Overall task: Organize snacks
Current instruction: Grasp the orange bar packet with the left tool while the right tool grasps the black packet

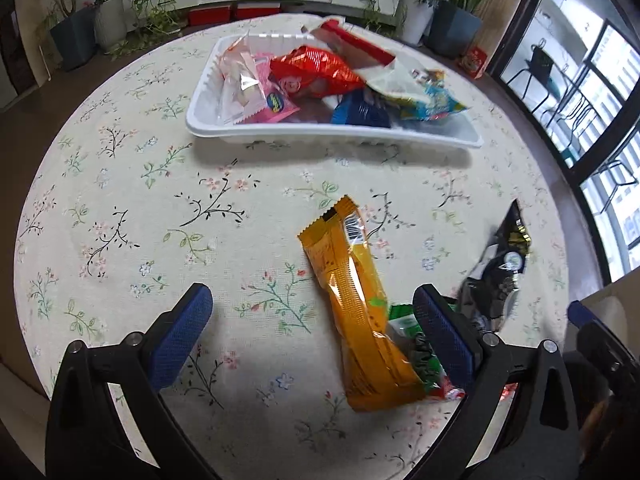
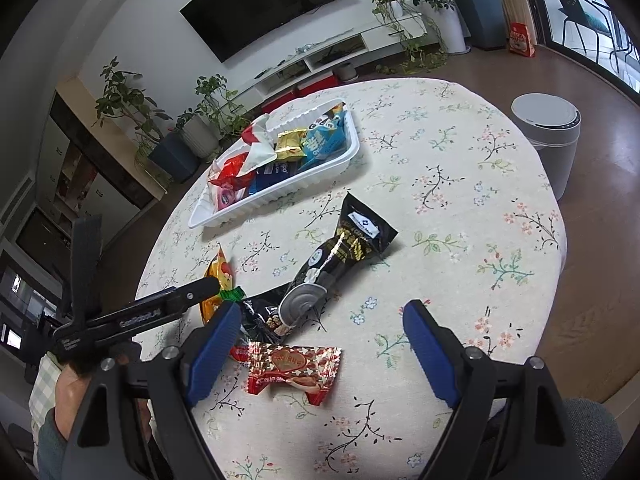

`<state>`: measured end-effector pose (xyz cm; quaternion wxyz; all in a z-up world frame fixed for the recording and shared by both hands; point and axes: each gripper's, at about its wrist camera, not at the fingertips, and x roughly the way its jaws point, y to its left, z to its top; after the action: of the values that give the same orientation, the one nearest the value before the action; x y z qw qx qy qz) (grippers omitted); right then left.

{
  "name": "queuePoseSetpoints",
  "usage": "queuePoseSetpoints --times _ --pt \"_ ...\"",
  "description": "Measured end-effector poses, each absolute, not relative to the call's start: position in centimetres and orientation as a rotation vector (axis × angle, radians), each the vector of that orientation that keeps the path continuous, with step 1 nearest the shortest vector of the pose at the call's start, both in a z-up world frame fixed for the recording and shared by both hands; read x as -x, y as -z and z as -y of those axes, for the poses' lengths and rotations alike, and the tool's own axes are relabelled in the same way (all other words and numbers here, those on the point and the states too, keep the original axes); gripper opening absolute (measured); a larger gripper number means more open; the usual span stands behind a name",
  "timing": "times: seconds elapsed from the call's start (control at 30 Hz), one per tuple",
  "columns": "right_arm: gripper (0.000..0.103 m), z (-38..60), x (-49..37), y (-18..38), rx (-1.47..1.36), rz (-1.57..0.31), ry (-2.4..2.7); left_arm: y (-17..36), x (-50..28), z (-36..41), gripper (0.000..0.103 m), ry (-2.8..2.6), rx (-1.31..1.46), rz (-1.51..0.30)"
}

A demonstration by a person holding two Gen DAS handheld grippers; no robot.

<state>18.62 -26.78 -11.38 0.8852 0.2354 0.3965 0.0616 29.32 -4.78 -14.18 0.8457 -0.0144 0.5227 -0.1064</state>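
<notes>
Between the spread blue pads of my left gripper [image 1: 312,332] lies the orange snack packet [image 1: 356,312], lengthways, its near end just inside my right-hand pad. Jaws are wide apart and hold nothing. A green wrapper [image 1: 416,344] is tucked against that same pad, partly under the orange packet.

My right gripper [image 2: 320,344] is likewise parted and empty. Just ahead of it, between the fingers, sits a red heart-print sweet [image 2: 294,368]; a little beyond that the black foil pouch [image 2: 340,264] stretches away from me.

Farther off, past both grippers, the white tray [image 1: 256,132] already holds a heap of packets on the floral tablecloth [image 1: 160,200].

As I judge it, the risk is clutter: closing the left jaws on the orange packet could snag the green wrapper too, dragging both, or the glossy film could slip sideways from the pads. The two grippers are also close together, so they might knock one another.

Much of the green wrapper is hidden, and I cannot read its label. The tray's lower layer is buried, so I cannot tell how much room remains.
</notes>
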Motion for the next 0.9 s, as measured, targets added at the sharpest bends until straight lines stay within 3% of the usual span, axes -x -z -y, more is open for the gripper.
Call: queuePoseSetpoints --times 0.57,0.73,0.8,0.9 --pt "0.085 25.8 -20.0 12.1 -0.424 -0.893 -0.105 16.3 -30.8 3.8 0.098 0.17 -0.101 -1.115" --pt "0.085 25.2 -22.1 12.8 -0.442 -0.952 -0.102 16.3 -30.4 3.3 0.082 0.205 -0.102 -1.091" --pt "0.085 24.9 -23.1 13.4 -0.458 -0.995 -0.091 16.1 -30.5 2.9 0.066 0.21 -0.107 -1.082" --pt "0.085 24.2 -24.5 14.1 -0.455 -1.029 -0.068 16.0 -30.6 2.2 0.056 0.213 -0.099 -1.074"
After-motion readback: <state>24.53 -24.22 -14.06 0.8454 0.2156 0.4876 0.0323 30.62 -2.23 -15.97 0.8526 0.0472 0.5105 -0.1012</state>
